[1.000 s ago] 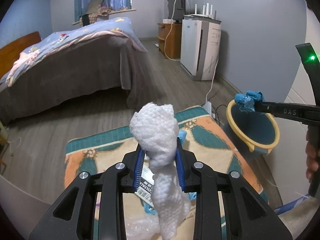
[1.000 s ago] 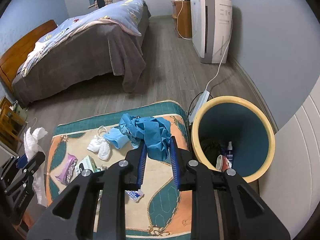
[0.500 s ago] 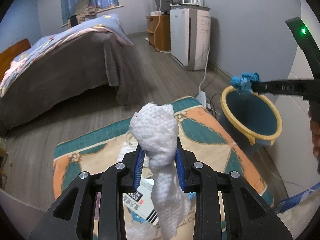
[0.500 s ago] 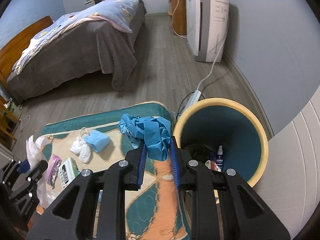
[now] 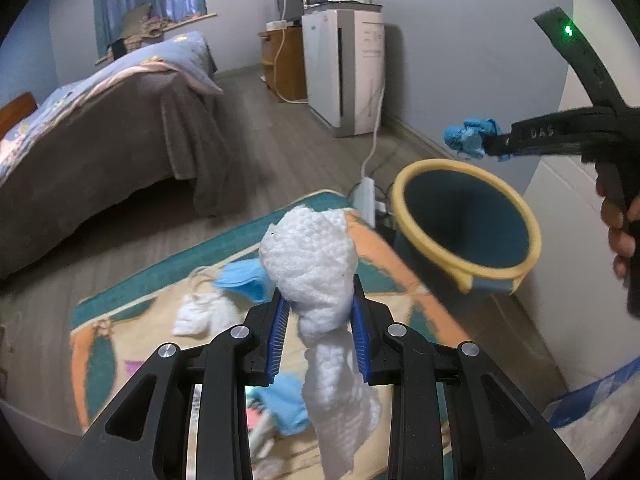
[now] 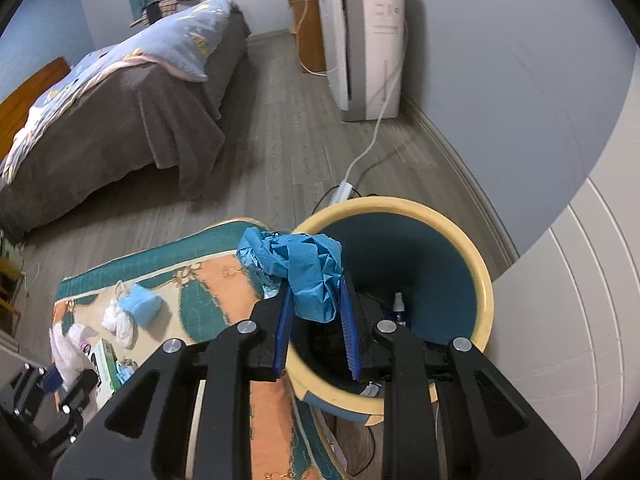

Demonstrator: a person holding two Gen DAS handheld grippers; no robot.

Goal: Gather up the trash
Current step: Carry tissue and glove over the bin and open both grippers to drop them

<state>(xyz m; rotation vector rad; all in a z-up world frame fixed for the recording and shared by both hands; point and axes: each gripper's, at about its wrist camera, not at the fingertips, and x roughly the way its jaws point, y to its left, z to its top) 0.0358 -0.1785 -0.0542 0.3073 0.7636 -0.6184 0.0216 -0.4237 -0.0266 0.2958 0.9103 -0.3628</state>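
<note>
While over the bin (image 6: 486, 296), right gripper (image 6: 316, 316) pinching blue wad (image 6: 308, 272), left gripper (image 5: 320, 324) clamping white tissue (image 5: 316, 264)

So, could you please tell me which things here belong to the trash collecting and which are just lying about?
Job:
- white paper towel in left gripper
- blue crumpled glove in right gripper
- trash bin
- face masks on rug

Lying about:
- bed
- air purifier
- power strip
</note>
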